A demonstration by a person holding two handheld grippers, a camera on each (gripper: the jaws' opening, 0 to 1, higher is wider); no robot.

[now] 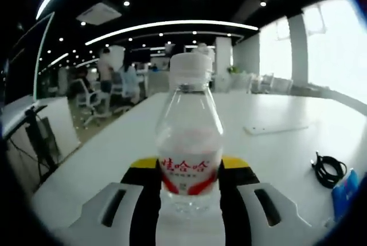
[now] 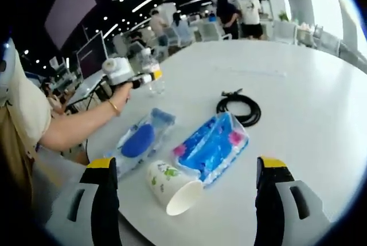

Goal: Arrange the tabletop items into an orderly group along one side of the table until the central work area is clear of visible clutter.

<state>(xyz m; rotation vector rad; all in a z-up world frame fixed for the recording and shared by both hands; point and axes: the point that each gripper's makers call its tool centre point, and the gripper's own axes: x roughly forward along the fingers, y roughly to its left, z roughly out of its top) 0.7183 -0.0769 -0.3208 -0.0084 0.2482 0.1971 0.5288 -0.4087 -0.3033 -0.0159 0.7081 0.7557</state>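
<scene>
Clear plastic water bottle w/ white cap (image 1: 189, 143) pinched in left gripper (image 1: 189, 186) could tip if set down crooked; right gripper (image 2: 186, 186) wide open, empty above toppled paper cup (image 2: 172, 188) on white bench (image 2: 298, 114).

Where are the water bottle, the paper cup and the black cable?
water bottle (image 1: 189, 154): left gripper view, on its label.
paper cup (image 2: 172, 187): right gripper view, on its side wall.
black cable (image 2: 241, 108): right gripper view, on the coil.

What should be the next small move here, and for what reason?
Probably the left gripper should set the water bottle it grips down near the table edge. The right gripper is open, and the tipped paper cup, tissue pack, blue pouch and black cable lie loose mid-table.
</scene>
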